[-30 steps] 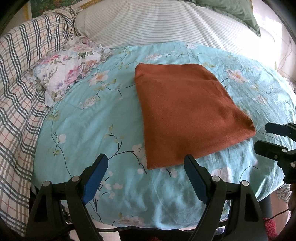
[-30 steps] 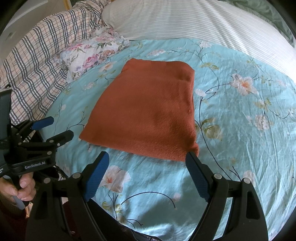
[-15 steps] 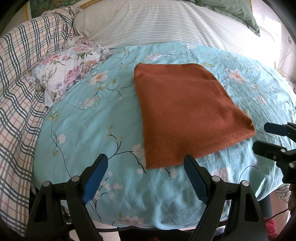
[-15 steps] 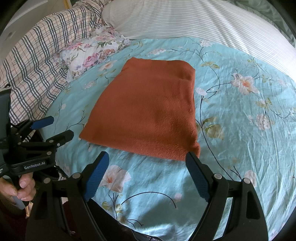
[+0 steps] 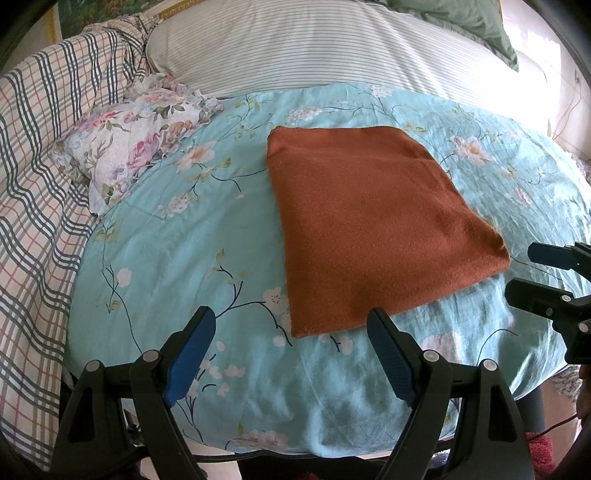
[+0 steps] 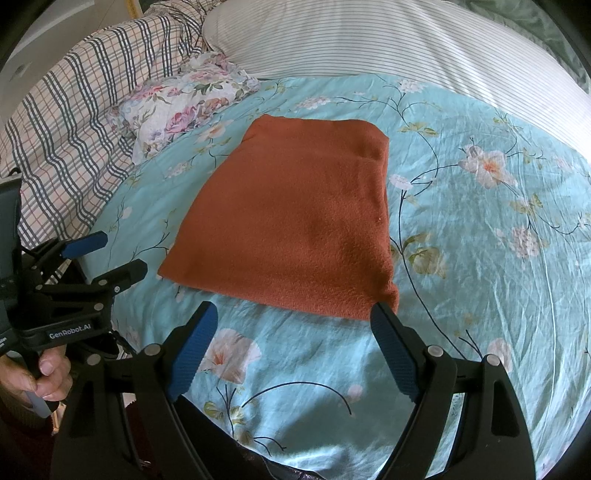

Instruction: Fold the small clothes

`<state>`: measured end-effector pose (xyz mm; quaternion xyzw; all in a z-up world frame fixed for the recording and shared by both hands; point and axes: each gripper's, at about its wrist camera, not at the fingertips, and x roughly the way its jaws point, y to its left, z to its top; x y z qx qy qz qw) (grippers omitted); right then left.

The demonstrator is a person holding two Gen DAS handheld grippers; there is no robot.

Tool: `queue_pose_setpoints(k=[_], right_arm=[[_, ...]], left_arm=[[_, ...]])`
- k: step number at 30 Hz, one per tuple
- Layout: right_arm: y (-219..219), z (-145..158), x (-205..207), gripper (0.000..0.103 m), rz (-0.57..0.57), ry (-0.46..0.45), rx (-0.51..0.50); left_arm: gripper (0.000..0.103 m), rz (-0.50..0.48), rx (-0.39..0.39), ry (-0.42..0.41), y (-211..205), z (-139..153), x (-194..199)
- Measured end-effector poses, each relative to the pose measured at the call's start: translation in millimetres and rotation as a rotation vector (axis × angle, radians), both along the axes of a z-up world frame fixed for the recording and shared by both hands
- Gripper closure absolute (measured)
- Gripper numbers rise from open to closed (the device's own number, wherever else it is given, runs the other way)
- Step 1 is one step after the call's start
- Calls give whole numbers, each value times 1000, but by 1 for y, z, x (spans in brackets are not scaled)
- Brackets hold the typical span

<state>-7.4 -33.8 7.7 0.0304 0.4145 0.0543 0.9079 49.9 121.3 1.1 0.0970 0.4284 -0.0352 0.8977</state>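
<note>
Folded rust-orange knit cloth [image 5: 373,229] is what we see in front of both tools, lying flat as a rough rectangle on the turquoise floral bedsheet [image 5: 177,251].

We begin with our left hand-held gripper [image 5: 288,343]. Its two black fingers with blue pads [image 5: 188,350] are spread wide and hold nothing. It hovers just before the near left corner of the cloth, and we cannot tell if the right pad touches the edge of the fabric. In the right wrist view this same tool appears at the left side [image 6: 107,254], with a hand [image 6: 40,376] around its handle.

Our right hand-held gripper [image 6: 291,339] is spread wide as well, with nothing between its blue pads [image 6: 391,354]. It stands before the near right corner of the cloth [image 6: 295,221], and the tip of its right finger is just beside that corner. From the left wrist view we see it at the right margin [image 5: 532,273], near the right edge of the cloth.

Going outward, the bedsheet [image 6: 480,258] covers the near part of the bed. To the far left of the cloth, and apart from it, lies a small crumpled white fabric with pink flowers [image 5: 136,133]. Beyond it a checked blanket in white, green and red [image 5: 33,184] is at the left, and a white pillow with thin stripes [image 5: 314,48] lies across the back. A green cushion [image 5: 461,22] shows at the top right.
</note>
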Motion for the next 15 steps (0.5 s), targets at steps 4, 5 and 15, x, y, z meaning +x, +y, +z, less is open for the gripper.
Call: queue_pose_setpoints(k=[4, 5, 15], right_arm=[[0, 0, 0, 18, 0, 1, 0], [0, 0, 0, 18, -1, 1, 0], [0, 0, 1, 18, -1, 3, 2]], left_arm=[[19, -6, 0, 0, -2, 1, 0], [19, -7, -1, 0, -2, 1, 0], [19, -13, 6, 0, -4, 1, 1]])
